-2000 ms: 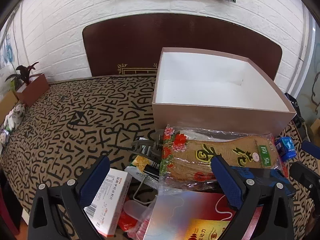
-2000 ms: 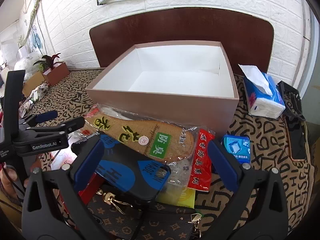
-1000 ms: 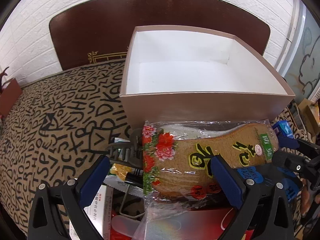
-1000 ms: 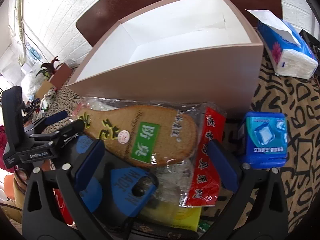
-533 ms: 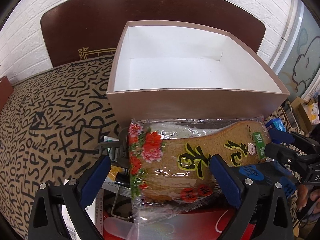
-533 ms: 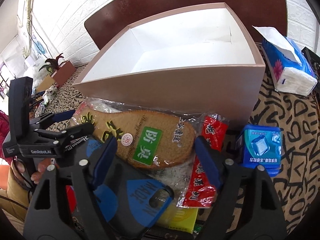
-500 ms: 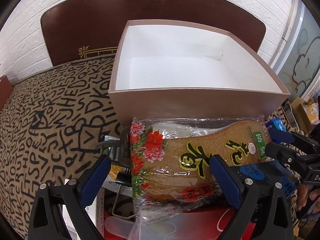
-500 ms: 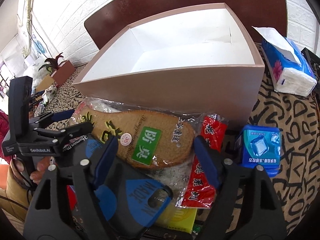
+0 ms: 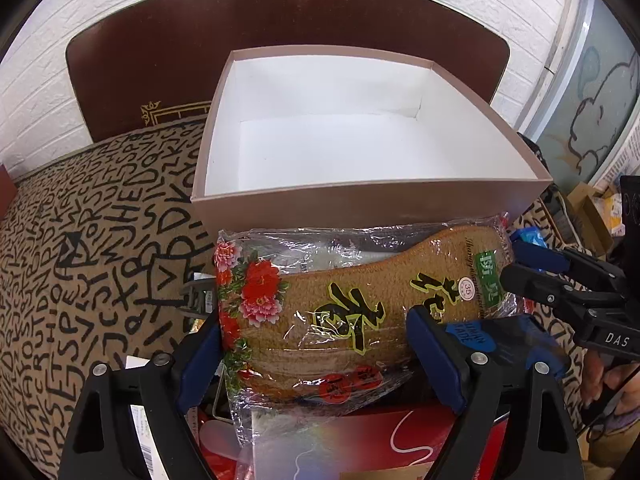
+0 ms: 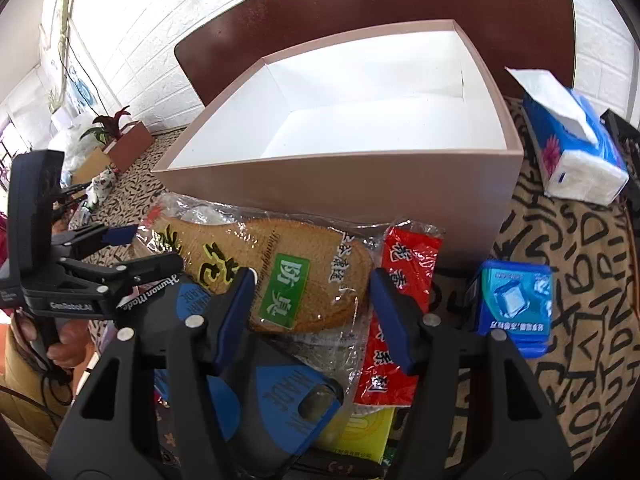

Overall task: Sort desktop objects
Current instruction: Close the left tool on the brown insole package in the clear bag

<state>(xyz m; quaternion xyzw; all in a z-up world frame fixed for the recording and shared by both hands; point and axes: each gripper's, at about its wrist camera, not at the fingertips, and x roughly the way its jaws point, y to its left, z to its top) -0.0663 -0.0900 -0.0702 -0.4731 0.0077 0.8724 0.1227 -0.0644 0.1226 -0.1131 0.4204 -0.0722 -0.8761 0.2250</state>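
A clear packet of brown insoles [image 9: 360, 304] with red flowers lies on a heap of objects, just in front of the open pink box [image 9: 372, 192] with a white inside. My left gripper [image 9: 316, 340] straddles the flowered end, its jaws closing, the pads beside the plastic and not visibly pressing. My right gripper [image 10: 312, 308] straddles the other end with the green label [image 10: 284, 292], jaws also closing, the packet [image 10: 280, 256] between them. Each gripper shows in the other view: the right gripper [image 9: 516, 268] and the left gripper [image 10: 136, 250] sit at the packet's ends.
A red packet [image 10: 400, 320], a blue carton [image 10: 516, 304], a yellow packet [image 10: 360, 432] and a black-and-blue item [image 10: 280, 392] lie around the insoles. A tissue pack [image 10: 576, 148] stands right of the box. A red box [image 9: 400, 440] lies underneath. A letter-print cloth [image 9: 80, 260] covers the table.
Both grippers have drawn nearer to the insole packet and the box, and both pairs of jaws have narrowed around the packet's ends. The packet lies where it was.
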